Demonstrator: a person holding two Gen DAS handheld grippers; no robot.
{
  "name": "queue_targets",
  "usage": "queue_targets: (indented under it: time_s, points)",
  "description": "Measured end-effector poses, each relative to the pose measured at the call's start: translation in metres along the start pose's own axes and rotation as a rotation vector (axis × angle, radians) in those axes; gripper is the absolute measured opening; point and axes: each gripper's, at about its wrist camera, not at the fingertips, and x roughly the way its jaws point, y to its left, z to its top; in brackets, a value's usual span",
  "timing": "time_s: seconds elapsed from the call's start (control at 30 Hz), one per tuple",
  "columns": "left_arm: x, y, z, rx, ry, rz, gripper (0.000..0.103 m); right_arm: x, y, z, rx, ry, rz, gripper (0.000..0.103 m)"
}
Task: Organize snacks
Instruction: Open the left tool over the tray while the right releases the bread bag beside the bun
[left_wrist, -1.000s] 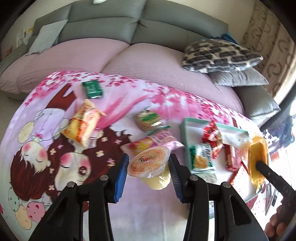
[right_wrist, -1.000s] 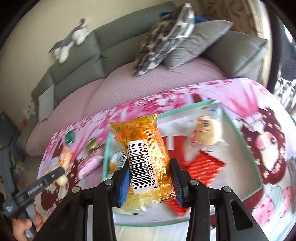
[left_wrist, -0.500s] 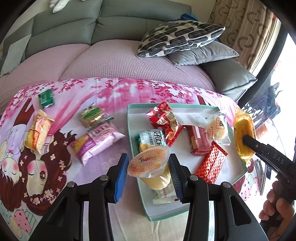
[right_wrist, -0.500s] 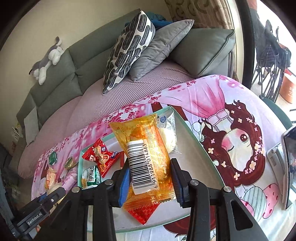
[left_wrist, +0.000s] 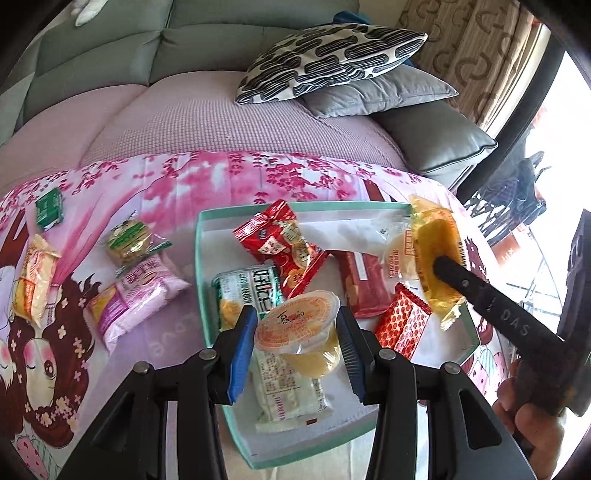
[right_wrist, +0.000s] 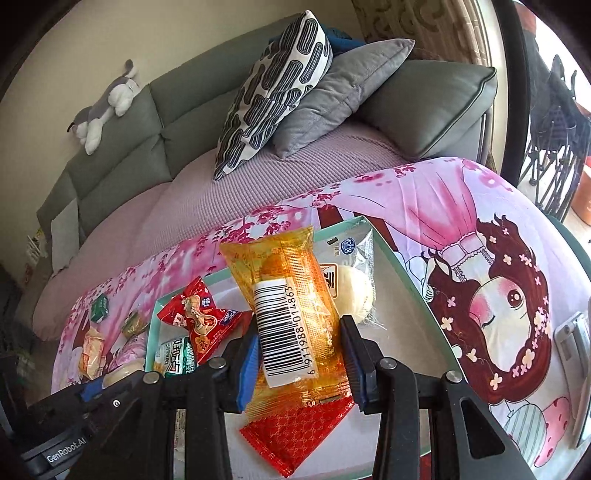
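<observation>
Left wrist: round foil-lidded jelly cup (left_wrist: 297, 325)

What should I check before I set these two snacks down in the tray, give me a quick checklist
1. Left gripper holds the jelly cup between its pads: ok.
2. Right gripper holds the orange packet: ok.
3. Both snacks are over the tray: ok.
4. Bare spot under the cup: not ok, a white packet lies right below it.
5. Bare spot under the orange packet: not ok, a red patterned packet sits beneath it.
6. Snacks left outside on the cloth, such as the pink packet: not ok, several remain.
</observation>
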Motion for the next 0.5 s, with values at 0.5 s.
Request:
queue_targets:
  time_s: [0.5]
  points:
    - [0.039, -0.022, 0.017, 0.038, -0.039, 0.018, 0.046, 0.026, -0.003, -0.002, -0.007, 0.059, -0.029, 0.043]
